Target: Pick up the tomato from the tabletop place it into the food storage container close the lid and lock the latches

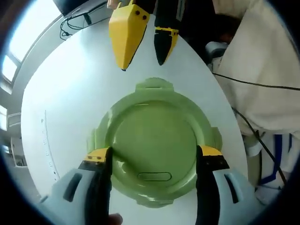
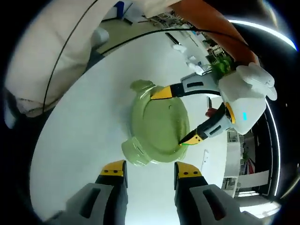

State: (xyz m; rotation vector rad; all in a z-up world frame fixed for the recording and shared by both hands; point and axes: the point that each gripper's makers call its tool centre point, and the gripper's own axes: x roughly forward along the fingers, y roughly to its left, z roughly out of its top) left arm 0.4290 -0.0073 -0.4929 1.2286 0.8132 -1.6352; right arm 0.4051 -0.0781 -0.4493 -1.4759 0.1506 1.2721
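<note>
Container [image 1: 152,145] sits lidded on white table [image 1: 70,93], left tool [image 1: 152,164] spread astride its rim, right tool [image 2: 149,169] spread nearby.

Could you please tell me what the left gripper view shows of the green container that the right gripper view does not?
The left gripper view looks straight down on the green lid, showing its oval recess, with the left gripper open and its jaws either side of the lid.

The right gripper view shows the container side-on from a distance, with the right gripper open and short of it, and shelves behind.

Both share the round white table, the lid sitting on the container, its latch tabs sticking out at the rim, and a person's pale garment.
</note>
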